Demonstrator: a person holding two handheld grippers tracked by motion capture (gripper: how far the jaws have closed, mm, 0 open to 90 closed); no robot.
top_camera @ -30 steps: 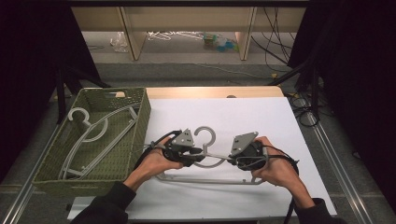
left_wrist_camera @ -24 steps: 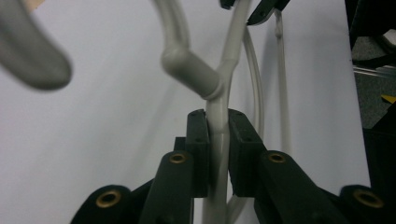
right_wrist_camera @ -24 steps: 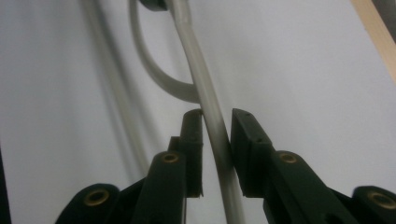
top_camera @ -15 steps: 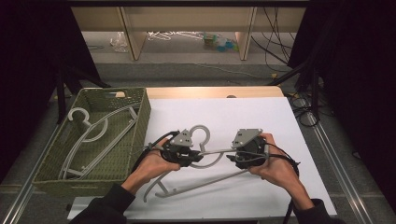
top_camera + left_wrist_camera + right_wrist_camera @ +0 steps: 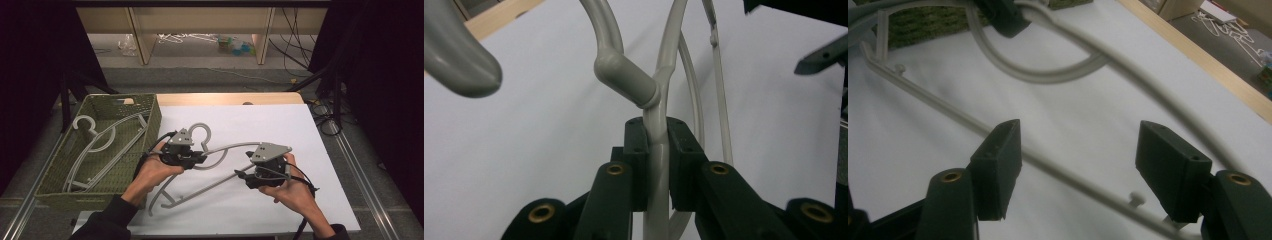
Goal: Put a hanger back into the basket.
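1. Grey plastic hanger [image 5: 210,167] near the middle of the white table sheet [image 5: 300,130], hook [image 5: 200,131] toward 12 o'clock, lower bar slanting down toward 7 o'clock, one end raised off the sheet.
2. Clamped at the neck just under the hook by the left gripper [image 5: 192,159]; in the left gripper view, pads [image 5: 636,165] pressed tight on both sides of the hanger's stem [image 5: 656,165].
3. Left hand [image 5: 155,172] wrapped around the gripper body from 7 o'clock, forearm and dark sleeve coming in from the bottom edge, gripper pointed toward 3 o'clock.
4. Right gripper [image 5: 245,176] at 4 o'clock of the hanger's neck, jaws apart and just lately opening; in the right gripper view, the lower bar [image 5: 1048,165] passing between the pads [image 5: 998,165] without being pinched, the upper arm of the hanger crossing beyond.
5. Right hand [image 5: 290,187] cupped under and behind its gripper, wrist angled in from 5 o'clock, cable trailing down beside it.
6. Green woven basket [image 5: 150,107] at 9 o'clock of the sheet, more grey hangers [image 5: 100,140] lying inside.
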